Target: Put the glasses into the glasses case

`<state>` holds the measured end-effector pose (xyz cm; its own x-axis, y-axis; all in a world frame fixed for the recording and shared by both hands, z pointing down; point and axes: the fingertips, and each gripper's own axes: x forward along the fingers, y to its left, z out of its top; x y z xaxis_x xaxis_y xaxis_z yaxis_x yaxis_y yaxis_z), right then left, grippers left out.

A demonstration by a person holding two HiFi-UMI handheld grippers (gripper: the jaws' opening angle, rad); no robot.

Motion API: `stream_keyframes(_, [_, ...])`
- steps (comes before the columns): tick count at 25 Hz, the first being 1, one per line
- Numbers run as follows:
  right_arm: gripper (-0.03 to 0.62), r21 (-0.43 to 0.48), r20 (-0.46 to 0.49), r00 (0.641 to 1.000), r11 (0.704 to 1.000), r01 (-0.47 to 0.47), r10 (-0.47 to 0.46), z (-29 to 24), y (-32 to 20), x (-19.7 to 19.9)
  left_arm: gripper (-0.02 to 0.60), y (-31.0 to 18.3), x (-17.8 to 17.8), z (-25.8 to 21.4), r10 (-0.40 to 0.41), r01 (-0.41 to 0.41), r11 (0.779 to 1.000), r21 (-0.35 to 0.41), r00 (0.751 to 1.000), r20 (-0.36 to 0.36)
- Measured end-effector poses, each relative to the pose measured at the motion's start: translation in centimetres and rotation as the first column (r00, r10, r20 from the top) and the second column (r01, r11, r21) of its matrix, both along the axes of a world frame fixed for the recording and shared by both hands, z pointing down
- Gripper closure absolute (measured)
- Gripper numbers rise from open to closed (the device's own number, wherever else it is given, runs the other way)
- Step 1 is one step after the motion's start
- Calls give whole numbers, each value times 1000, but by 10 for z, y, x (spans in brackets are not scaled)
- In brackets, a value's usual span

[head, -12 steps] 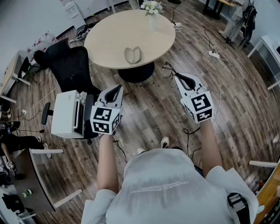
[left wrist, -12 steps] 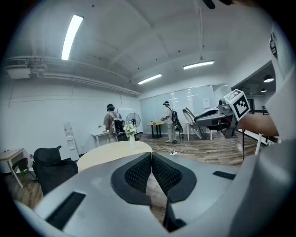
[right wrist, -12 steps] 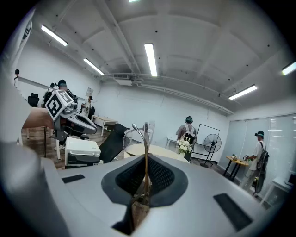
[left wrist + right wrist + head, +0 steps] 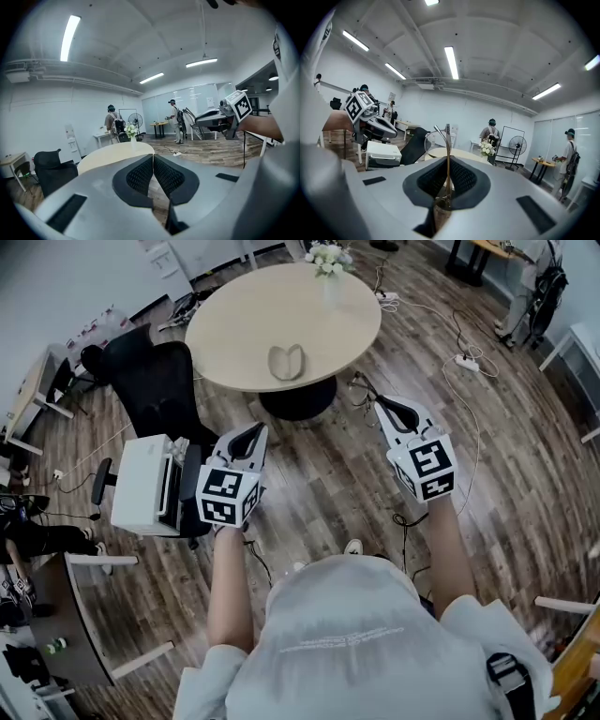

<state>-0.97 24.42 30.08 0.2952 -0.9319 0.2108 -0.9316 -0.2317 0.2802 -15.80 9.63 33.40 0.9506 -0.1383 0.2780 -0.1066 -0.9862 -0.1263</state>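
Left tongs [image 4: 251, 433] pressed together, nothing between them. Right tongs [image 4: 390, 407] clamped on the glasses [image 4: 447, 140], thin frame upright between the pads. Both held in the air over wood floor [image 4: 319, 488], short of the round bench [image 4: 239, 320]. Glasses case [image 4: 286, 362] lies open on the bench, toward its near edge.

Thin-framed glasses [image 4: 447, 143] stand edge-on; the beige case [image 4: 287, 362] lies open.

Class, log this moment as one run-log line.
left gripper: shut, empty | right gripper: shut on glasses | case: on table, ahead
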Motion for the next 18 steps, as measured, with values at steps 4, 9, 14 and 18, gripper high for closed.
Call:
stream_keyframes(4, [579,12,15,1000,1000,19,-19,7,7,17,568,7,16,5,-20,20,1000,3,1000,14])
stream_keyframes(9, [579,13,22,999,999,49,-49,16,18,40,568,20,39,7,-42,42,999,4,999,22])
stream_keyframes(14, [579,32,40,998,998,50,-52,15,24,64,568,30,58,6,-49,49,999,8,998,27])
stream_keyframes(18, [579,37,42,998,999,40,-42,17,22,78,568,23,71,10,-56,56,998,-1,998,19])
